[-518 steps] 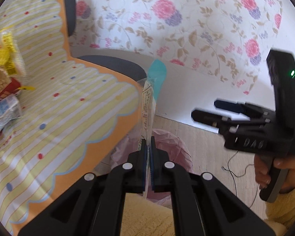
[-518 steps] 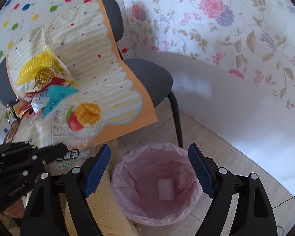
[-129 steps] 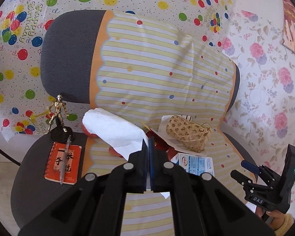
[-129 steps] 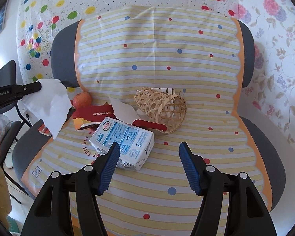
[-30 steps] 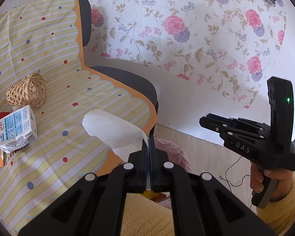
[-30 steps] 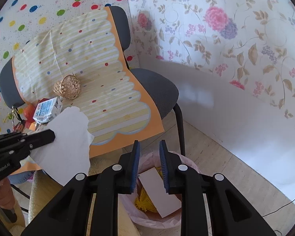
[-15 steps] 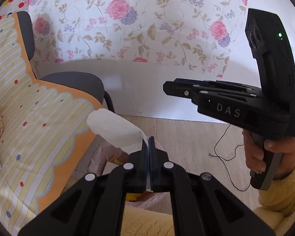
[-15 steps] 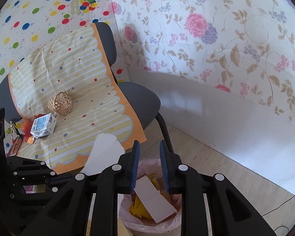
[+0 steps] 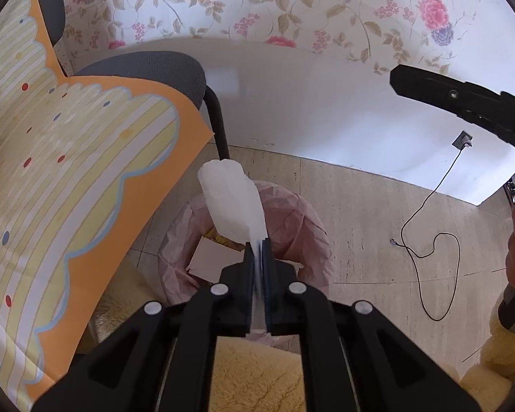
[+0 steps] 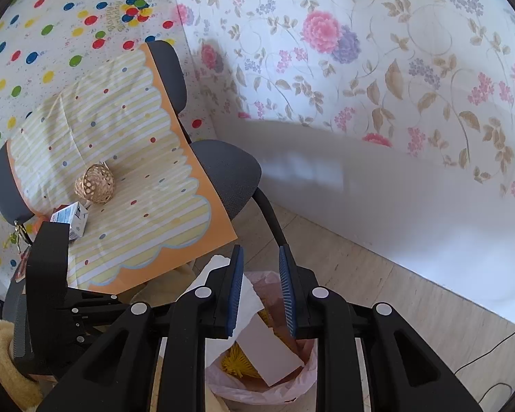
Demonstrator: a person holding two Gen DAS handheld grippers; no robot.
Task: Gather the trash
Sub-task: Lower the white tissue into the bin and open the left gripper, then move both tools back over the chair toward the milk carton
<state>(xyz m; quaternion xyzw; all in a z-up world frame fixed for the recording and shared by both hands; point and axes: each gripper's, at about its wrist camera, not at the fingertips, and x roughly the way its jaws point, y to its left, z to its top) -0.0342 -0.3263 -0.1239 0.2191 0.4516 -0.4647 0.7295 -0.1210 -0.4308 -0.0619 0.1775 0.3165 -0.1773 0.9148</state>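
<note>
My left gripper (image 9: 257, 247) is shut on a white paper tissue (image 9: 231, 202) and holds it right above the pink-lined trash bin (image 9: 302, 219). The tissue also shows in the right wrist view (image 10: 247, 295), over the bin (image 10: 295, 388), which holds a white card (image 10: 274, 353) and yellow trash (image 10: 237, 360). My right gripper (image 10: 259, 292) hangs above the bin, its jaws a narrow gap apart and empty. A milk carton (image 10: 72, 218) and a wicker ball (image 10: 94, 184) lie on the striped cloth (image 10: 127, 158) over the chairs.
A grey chair seat (image 9: 147, 72) and its black leg (image 9: 218, 123) stand just behind the bin. A black cable (image 9: 425, 237) lies on the tiled floor to the right. The floral wall (image 10: 377, 68) is close behind. A fuzzy yellow cushion (image 9: 254, 377) is under my left gripper.
My left gripper swung right and tilted down with the tissue, from beside the chair cloth to directly over the bin. My right gripper stayed over the bin, jaws unchanged.
</note>
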